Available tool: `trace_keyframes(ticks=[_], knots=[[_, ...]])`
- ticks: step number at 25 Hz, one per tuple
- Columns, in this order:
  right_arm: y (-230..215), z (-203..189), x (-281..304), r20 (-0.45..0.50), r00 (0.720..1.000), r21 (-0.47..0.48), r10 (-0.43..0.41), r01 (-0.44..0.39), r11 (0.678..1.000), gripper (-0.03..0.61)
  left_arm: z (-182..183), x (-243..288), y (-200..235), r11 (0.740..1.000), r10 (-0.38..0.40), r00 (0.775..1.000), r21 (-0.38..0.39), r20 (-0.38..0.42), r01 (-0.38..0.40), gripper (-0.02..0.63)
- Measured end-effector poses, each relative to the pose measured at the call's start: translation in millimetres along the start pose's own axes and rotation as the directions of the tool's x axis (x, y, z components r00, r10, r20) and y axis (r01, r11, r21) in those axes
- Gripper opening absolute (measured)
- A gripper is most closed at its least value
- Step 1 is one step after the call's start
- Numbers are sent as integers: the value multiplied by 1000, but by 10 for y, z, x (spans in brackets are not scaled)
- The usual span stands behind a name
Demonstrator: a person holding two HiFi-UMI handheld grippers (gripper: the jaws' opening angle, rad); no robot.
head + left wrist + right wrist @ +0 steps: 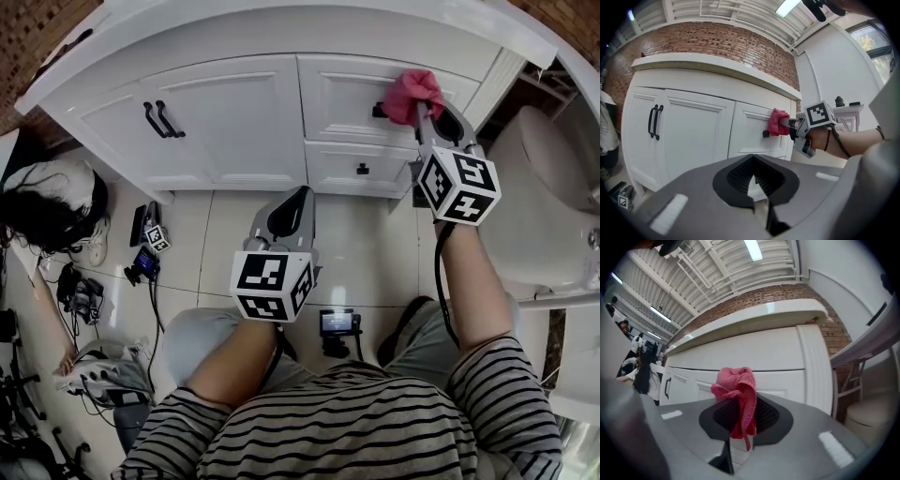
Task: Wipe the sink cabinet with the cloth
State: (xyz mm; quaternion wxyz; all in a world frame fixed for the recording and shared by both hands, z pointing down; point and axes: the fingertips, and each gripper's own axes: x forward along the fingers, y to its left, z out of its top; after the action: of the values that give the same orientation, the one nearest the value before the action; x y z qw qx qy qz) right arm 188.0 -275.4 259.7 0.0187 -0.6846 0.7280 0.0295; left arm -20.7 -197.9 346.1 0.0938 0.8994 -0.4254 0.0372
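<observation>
Pink cloth (412, 94) is bunched in the right tool (427, 111), whose jaws are clamped on it. In the right gripper view the cloth (736, 390) rises above the right tool (743, 423) as a crumpled knot, with a loose tail hanging down between the dark pads.

We note the cloth pressed against the front of the upper drawer (347, 94) of the white sink cabinet (234, 122), at the drawer's right end. It sits just beside the small black knob (377, 111). Whether it overlaps the knob we cannot tell from the head view. From the left gripper view the cloth (778, 122) lies immediately right of that knob (765, 134) and touches the drawer panel.

The left tool (286, 202) is held lower and to the left, well apart from the cloth and over the pale tiled floor (366, 244). Its tips point toward the cabinet. In its own view the left tool (754, 176) has its jaws drawn together at the tips, nothing between them (only a sliver of cabinet shows through lower down).

Cabinet layout: two doors on the left with paired black handles (159, 119), and a lower drawer (362, 170) under the one being touched. A brick wall (717, 42) stands above the cabinet. The person's striped shirt (356, 431) fills the bottom of the head view.
</observation>
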Motion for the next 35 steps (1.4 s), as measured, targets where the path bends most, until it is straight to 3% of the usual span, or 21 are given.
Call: trace_keyframes(ticks=[6, 9, 11, 14, 17, 20, 24, 28, 33, 35], knots=[[-815, -131, -332, -42, 983, 3, -180, 181, 984, 67, -59, 43, -81, 1000, -9, 1000, 12, -18, 9, 2], [-841, -141, -482, -43, 978, 73, -202, 205, 976, 66, -50, 19, -90, 1000, -8, 1000, 11, -17, 8, 2], [-544, -71, -482, -11, 992, 105, -129, 130, 986, 66, -24, 3, -86, 1000, -10, 1000, 4, -11, 10, 2], [242, -19, -340, 30, 997, 138, 73, -77, 987, 66, 12, -20, -85, 1000, -14, 1000, -1, -1, 14, 2], [1048, -222, -99, 2, 966, 123, 258, -256, 959, 66, 16, -30, -69, 1000, -14, 1000, -1, 1, 14, 2], [1486, -618, 196, -91, 945, 73, 314, -308, 949, 66, 6, -31, -27, 1000, -5, 1000, 1, -2, 5, 2], [1427, -980, 423, -166, 953, 36, 252, -249, 968, 66, 8, -34, 37, 1000, 5, 1000, 7, 2, -5, 2], [942, -1062, 348, -184, 971, 37, 154, -150, 988, 66, 12, -17, 53, 1000, 1, 1000, 6, 3, -1, 2], [443, -1190, 102, -231, 970, -17, 76, -82, 996, 64, -19, 29, -43, 1000, -16, 1000, 21, -12, 16, 2], [147, -1241, -1, -240, 971, 4, 15, -15, 1000, 64, -45, 53, -82, 999, -18, 1000, 29, -19, 19, 2]])
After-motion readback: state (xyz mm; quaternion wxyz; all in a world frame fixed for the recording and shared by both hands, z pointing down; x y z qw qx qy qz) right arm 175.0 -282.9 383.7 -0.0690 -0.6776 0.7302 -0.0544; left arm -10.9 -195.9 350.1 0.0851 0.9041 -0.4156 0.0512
